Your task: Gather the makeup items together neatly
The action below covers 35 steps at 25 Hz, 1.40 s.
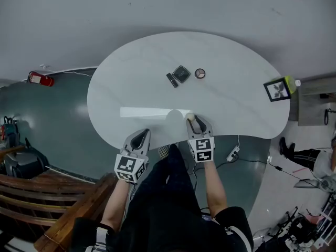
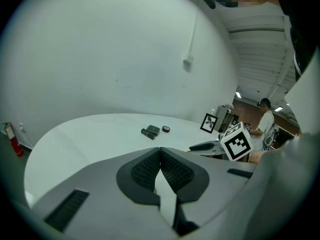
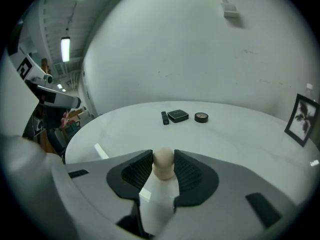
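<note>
Between the pads of the right gripper (image 3: 163, 159), near the table's (image 1: 131, 77) front edge, sits the beige sponge (image 3: 163, 168), well apart from the lipstick (image 1: 171, 80), square compact (image 1: 181, 74) and round compact (image 1: 200, 73), and, being round and squashy, it could roll astray once released, while the left gripper (image 2: 160, 151) has its jaws together, empty.

We wear a black top (image 1: 157, 219) with white-striped short sleeves (image 1: 235, 226). Our left tool (image 1: 140, 136) and right tool (image 1: 194, 121) are grey, with black ribbed pads (image 2: 145, 171) and white cubes (image 1: 202, 149) bearing black square markers.
</note>
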Each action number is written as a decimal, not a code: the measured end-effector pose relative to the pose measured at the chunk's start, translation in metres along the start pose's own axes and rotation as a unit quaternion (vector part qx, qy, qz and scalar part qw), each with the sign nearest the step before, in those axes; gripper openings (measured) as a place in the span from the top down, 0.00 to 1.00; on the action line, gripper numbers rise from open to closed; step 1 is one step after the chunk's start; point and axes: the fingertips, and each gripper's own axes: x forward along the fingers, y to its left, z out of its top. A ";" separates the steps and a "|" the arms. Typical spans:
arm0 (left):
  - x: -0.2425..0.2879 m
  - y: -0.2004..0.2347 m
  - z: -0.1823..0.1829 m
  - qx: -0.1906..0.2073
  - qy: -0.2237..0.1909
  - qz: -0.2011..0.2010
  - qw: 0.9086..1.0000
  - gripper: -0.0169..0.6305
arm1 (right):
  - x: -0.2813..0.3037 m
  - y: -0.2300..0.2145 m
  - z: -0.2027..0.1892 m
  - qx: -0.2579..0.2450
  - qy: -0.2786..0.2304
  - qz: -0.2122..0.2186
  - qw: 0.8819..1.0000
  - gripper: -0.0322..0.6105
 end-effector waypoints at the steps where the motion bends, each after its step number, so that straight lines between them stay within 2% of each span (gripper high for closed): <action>1: -0.001 -0.001 0.002 -0.001 -0.003 0.001 1.000 0.95 | -0.001 -0.001 0.003 0.002 -0.003 0.000 1.000 0.75; 10: -0.021 -0.004 0.025 0.004 -0.035 0.013 0.999 0.95 | -0.034 -0.001 0.063 -0.015 -0.070 -0.007 0.997 0.74; 24: -0.081 -0.029 0.114 0.047 -0.133 0.021 0.990 0.95 | -0.144 0.024 0.168 -0.033 -0.193 -0.023 0.980 0.74; 35: -0.113 -0.049 0.156 0.085 -0.189 0.017 0.978 0.95 | -0.192 0.052 0.198 -0.040 -0.239 -0.025 0.970 0.83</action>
